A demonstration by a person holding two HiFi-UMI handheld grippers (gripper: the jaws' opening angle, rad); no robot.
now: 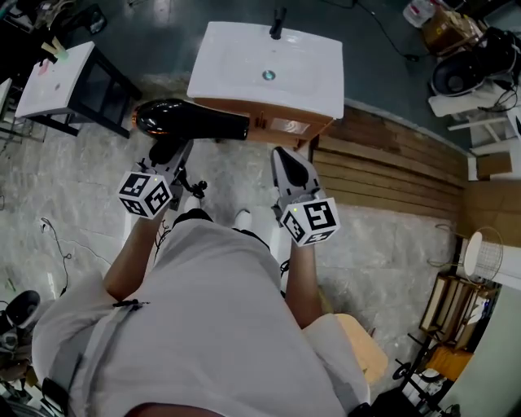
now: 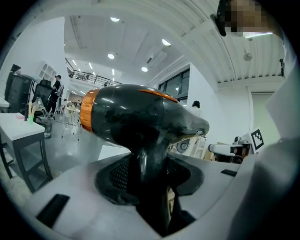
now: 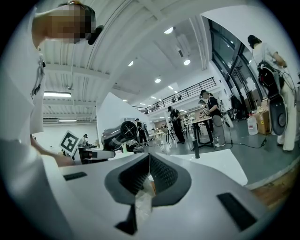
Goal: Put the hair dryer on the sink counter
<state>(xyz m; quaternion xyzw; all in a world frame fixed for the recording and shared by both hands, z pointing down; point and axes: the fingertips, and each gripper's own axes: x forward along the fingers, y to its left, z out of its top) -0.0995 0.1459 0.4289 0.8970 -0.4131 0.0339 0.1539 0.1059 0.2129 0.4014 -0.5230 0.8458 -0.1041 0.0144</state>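
Well, I am facing the sink tabletop, which is lying just beyond both tongs. It is white and flat around its basin, so it is offering bare margins either side of the drain for setting something down. The hair dryer is hanging in the air short of that tabletop's near left corner, not yet over it. Its body is lying crosswise above the left tongs, with its nozzle pointing toward the right tongs. I am clamping the left tongs on its handle, and that handle is holding the jaws well apart as they press on both sides. Gripping low there is, I judge, letting the body balance over the jaws. I am holding the right tongs pressed together on nothing, beside the nozzle, probably as a spare steadying support.

For room, the tabletop's near edge is running directly ahead of the left tongs, and the faucet is standing at the far edge, well clear. A small white table is sitting off beyond the left tongs, and wooden planks are lying beyond the right tongs, so the path straight forward is looking open.
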